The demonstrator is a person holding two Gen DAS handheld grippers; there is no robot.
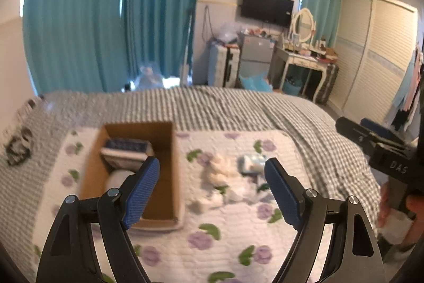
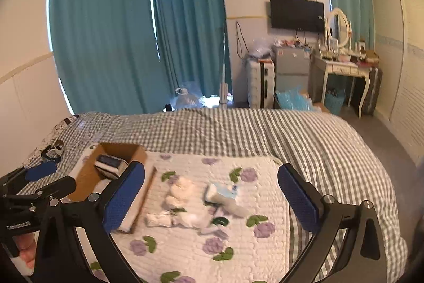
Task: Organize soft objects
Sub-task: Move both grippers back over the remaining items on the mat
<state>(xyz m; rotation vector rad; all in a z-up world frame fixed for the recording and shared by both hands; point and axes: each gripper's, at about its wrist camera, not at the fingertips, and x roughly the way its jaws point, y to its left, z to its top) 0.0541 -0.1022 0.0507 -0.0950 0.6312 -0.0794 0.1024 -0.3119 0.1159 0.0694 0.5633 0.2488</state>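
A brown cardboard box (image 1: 164, 150) (image 2: 90, 177) sits on a white floral quilt (image 1: 212, 243) (image 2: 185, 251) on the bed. In the box lie a dark blue-and-white packet (image 1: 124, 150) (image 2: 110, 163) and a white soft item (image 1: 118, 178). To its right lies a loose pile: a cream fluffy item (image 1: 220, 169) (image 2: 182, 190), a light blue packet (image 1: 250, 162) (image 2: 222, 192) and white folded cloths (image 2: 161, 219). My left gripper (image 1: 212, 192) is open and empty above the quilt by the box. My right gripper (image 2: 212, 198) is open and empty over the pile.
A grey checked bedspread (image 1: 238, 108) (image 2: 265, 129) covers the bed. Dark items (image 2: 53, 150) lie at its left edge. Beyond the bed are teal curtains (image 2: 111, 31), a suitcase (image 2: 261, 84), a small fridge (image 2: 291, 68), a dressing table (image 2: 341, 68) and a wardrobe (image 1: 371, 52).
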